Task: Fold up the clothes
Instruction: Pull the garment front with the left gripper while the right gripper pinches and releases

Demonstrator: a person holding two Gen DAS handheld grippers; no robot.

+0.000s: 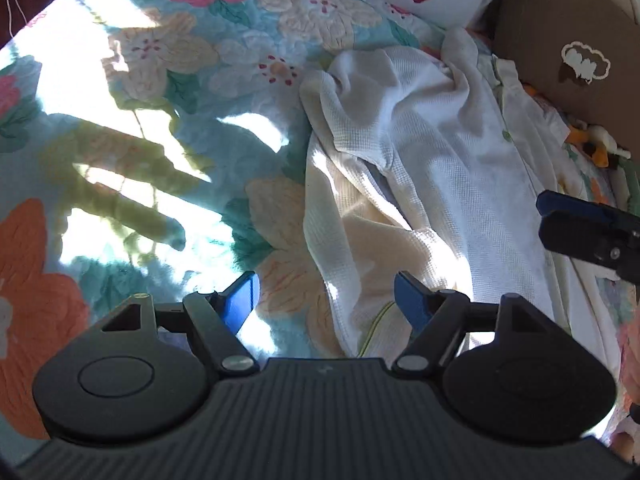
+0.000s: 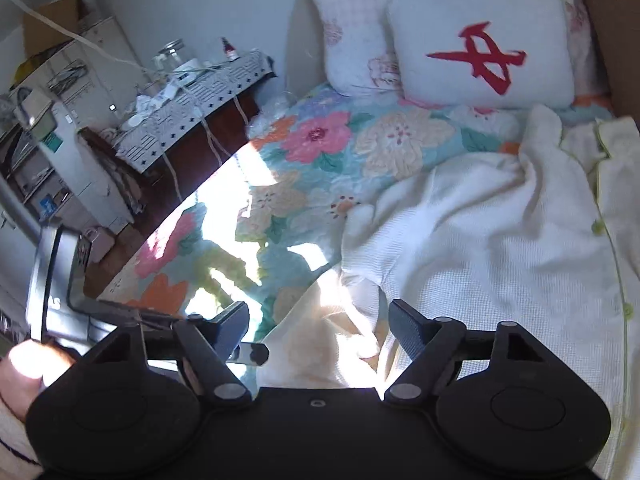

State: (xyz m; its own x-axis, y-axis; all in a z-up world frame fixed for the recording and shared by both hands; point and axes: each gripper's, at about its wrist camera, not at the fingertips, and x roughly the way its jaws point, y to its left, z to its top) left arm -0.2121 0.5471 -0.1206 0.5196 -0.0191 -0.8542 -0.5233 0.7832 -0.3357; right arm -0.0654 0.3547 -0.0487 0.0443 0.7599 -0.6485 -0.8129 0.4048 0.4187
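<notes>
A white waffle-knit garment (image 1: pixel 420 168) with a yellow-green trimmed button edge lies rumpled on the floral bedspread (image 1: pixel 168 80). It also shows in the right wrist view (image 2: pixel 480 232). My left gripper (image 1: pixel 326 300) is open and empty, hovering over the garment's near left edge. My right gripper (image 2: pixel 318 330) is open and empty above the garment's near edge. The right gripper's blue fingers (image 1: pixel 560 206) also show at the right edge of the left wrist view.
A white pillow with a red character (image 2: pixel 480 52) and a floral pillow (image 2: pixel 352 32) lie at the bed's head. A brown board (image 1: pixel 568 40) runs along the right side. A cluttered table (image 2: pixel 192 96) stands left of the bed. Small toys (image 1: pixel 600 144) sit by the board.
</notes>
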